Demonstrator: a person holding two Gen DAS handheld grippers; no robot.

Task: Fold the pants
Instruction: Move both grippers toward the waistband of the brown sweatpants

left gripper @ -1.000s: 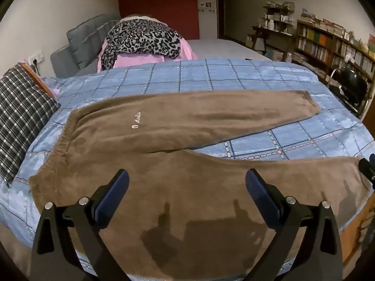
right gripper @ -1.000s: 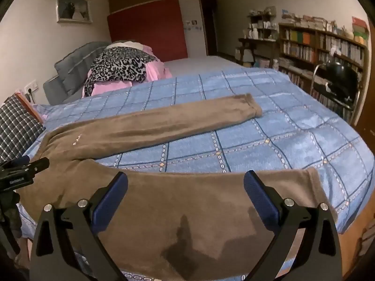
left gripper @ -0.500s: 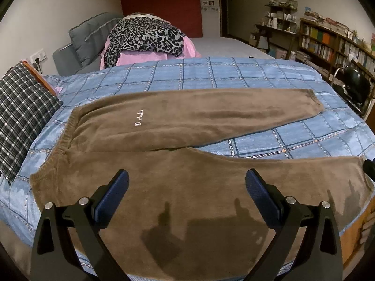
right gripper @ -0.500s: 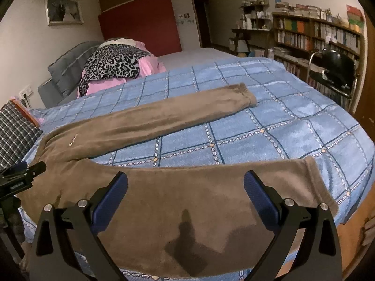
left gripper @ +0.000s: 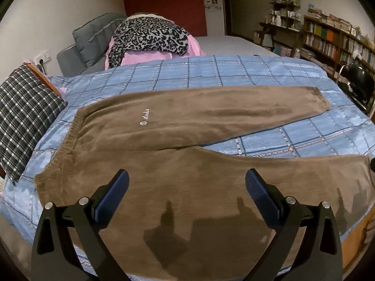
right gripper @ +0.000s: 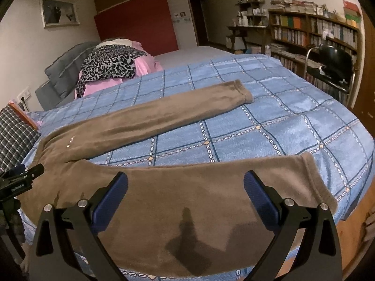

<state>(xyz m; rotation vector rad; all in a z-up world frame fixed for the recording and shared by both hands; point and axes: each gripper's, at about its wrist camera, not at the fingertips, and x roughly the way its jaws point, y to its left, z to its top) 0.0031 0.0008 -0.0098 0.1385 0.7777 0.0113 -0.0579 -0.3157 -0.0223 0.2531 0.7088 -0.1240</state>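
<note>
While spread flat on the bed point(left gripper: 234, 75), brown pants point(left gripper: 187, 126) with both legs open in a wide V. Soft and fuzzy, with small white letters point(left gripper: 144, 118) near the top of the far leg. Waistband point(left gripper: 70, 135) at 9 o'clock in the left wrist view, just beside a checked pillow point(left gripper: 25, 114). Far leg running out toward 2 o'clock, cuff point(right gripper: 243, 91) lying on the blue squared cover. Near leg along the front edge of the bed, at 6 o'clock, its end point(right gripper: 314, 173) close to the bed's right side. Left gripper point(left gripper: 187, 182) hanging over the top part of the near leg, jaws spread wide, nothing between them, not touching the cloth. Right gripper point(right gripper: 185, 183) over the lower part of the same leg, jaws spread wide too, holding nothing. Dark shadows of both tools on the brown cloth at 6 o'clock. In the right wrist view, part of the left tool poking in at 9 o'clock. At 11 o'clock, a spotted leopard blanket point(left gripper: 150, 37) piled on something pink, next to a grey cushion point(left gripper: 93, 35). Behind that, a red panel point(right gripper: 136, 23) on the wall. At 2 o'clock, a bookshelf point(right gripper: 314, 32) full of books and a black chair point(right gripper: 332, 63) beside the bed.
</note>
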